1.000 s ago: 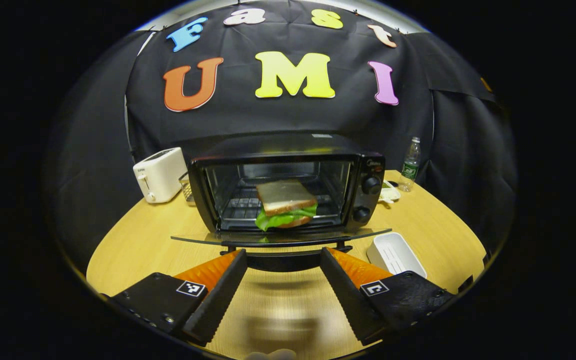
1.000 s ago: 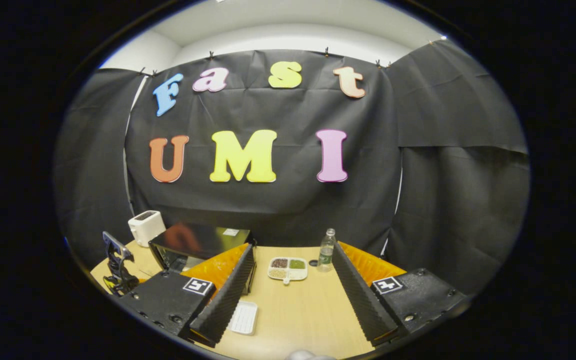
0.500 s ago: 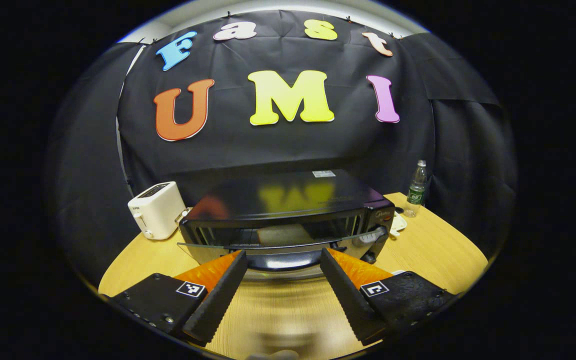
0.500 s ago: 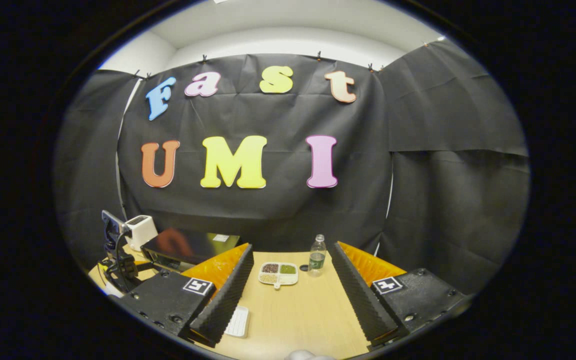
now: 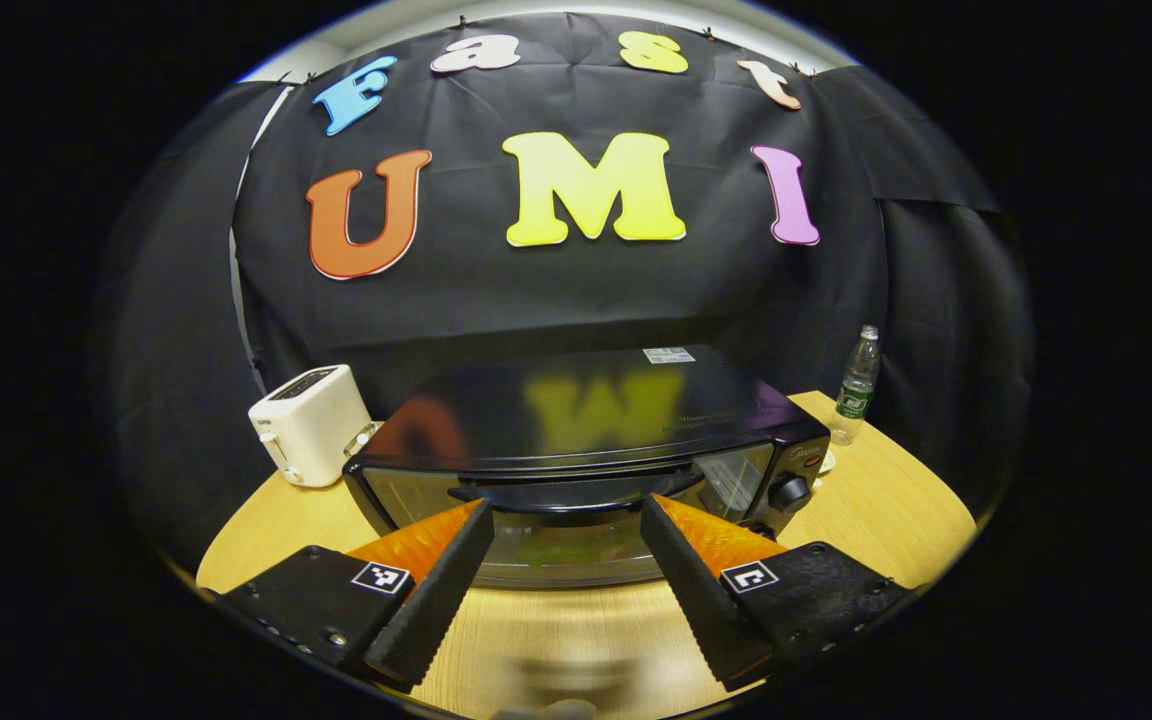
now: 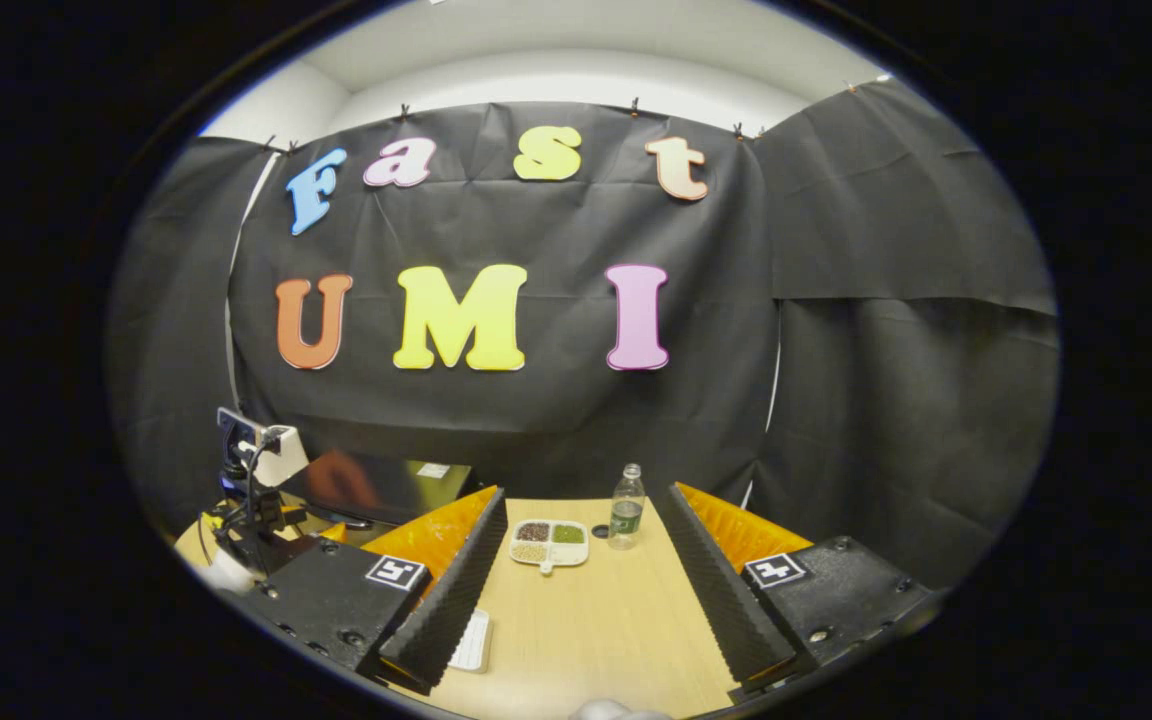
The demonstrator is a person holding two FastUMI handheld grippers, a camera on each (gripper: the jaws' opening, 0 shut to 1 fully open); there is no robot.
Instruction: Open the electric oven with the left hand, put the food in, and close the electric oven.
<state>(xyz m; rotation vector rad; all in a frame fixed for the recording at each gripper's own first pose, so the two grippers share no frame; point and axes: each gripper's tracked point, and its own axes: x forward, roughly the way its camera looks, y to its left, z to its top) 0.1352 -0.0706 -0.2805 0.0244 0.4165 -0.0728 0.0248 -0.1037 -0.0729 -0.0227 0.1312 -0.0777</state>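
Observation:
The black electric oven [image 5: 586, 410] sits mid-table in the left gripper view. Its glass door [image 5: 546, 555] stands up against the oven front, and I cannot tell whether it is fully latched. Through the glass a faint green and pale shape of the sandwich [image 5: 576, 550] shows inside. My left gripper [image 5: 566, 503] is open, its fingertips on either side of the door handle [image 5: 571, 492] without squeezing it. In the right gripper view, my right gripper [image 6: 584, 495] is open and holds nothing, off to the right of the oven [image 6: 376, 485]. The left gripper [image 6: 246, 475] shows there at the far left.
A white toaster [image 5: 308, 424] stands left of the oven, and a water bottle [image 5: 857, 385] at the back right. Ahead of the right gripper lie a divided dish of grains [image 6: 548, 542], the bottle [image 6: 626, 508] and a white tray [image 6: 473, 640] on the wooden table [image 6: 596, 620].
The oven door swung up from lying flat open to standing against the oven front. My left gripper rose with its handle. The right gripper only drifted slightly.

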